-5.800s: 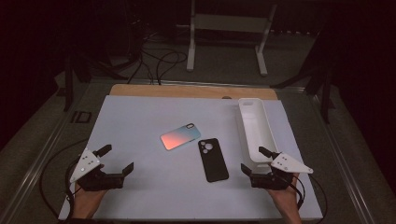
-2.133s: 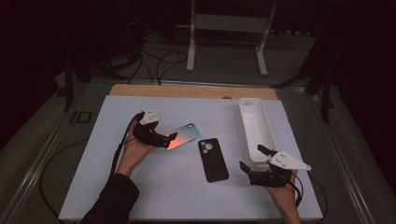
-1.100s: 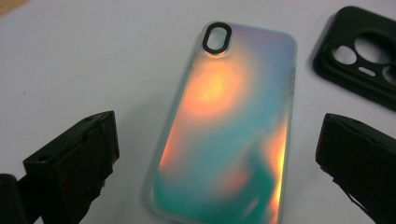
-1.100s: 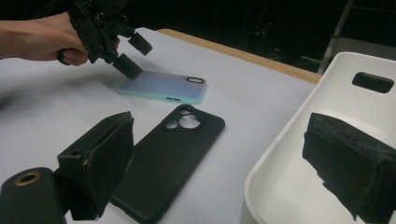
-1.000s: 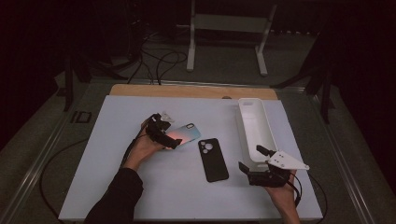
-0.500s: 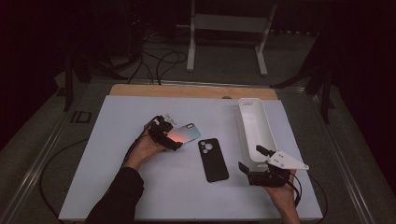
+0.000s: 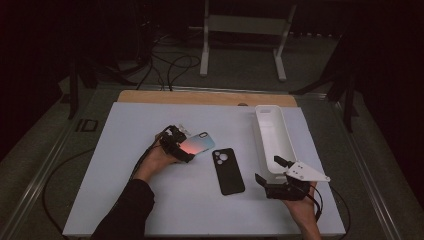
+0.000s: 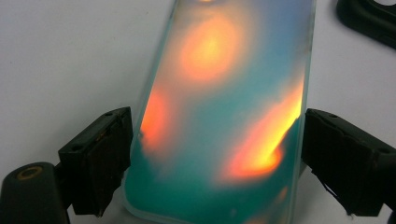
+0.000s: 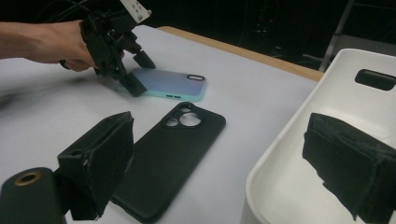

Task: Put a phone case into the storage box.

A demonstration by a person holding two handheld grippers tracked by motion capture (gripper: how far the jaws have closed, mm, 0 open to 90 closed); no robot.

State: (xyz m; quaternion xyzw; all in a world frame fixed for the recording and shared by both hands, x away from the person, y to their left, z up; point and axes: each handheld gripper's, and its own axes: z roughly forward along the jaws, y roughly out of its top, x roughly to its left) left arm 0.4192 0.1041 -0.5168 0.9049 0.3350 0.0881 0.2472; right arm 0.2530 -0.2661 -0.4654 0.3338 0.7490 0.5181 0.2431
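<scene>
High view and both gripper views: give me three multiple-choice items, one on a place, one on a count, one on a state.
1. Where does the black phone case lie?
A. inside the white tray
B. on the table between the colourful phone case and the white tray
C. on the floor

2. How many phone cases are on the table?
A. one
B. two
C. four

3. How does the left gripper stand?
A. jaws on either side of the colourful phone case
B. holding the black phone case
C. resting in the tray

Key: 1 B, it lies flat between the colourful phone case and the white tray; 2 B, one colourful, one black; 3 A, the left gripper view shows a jaw at each long edge.
</scene>
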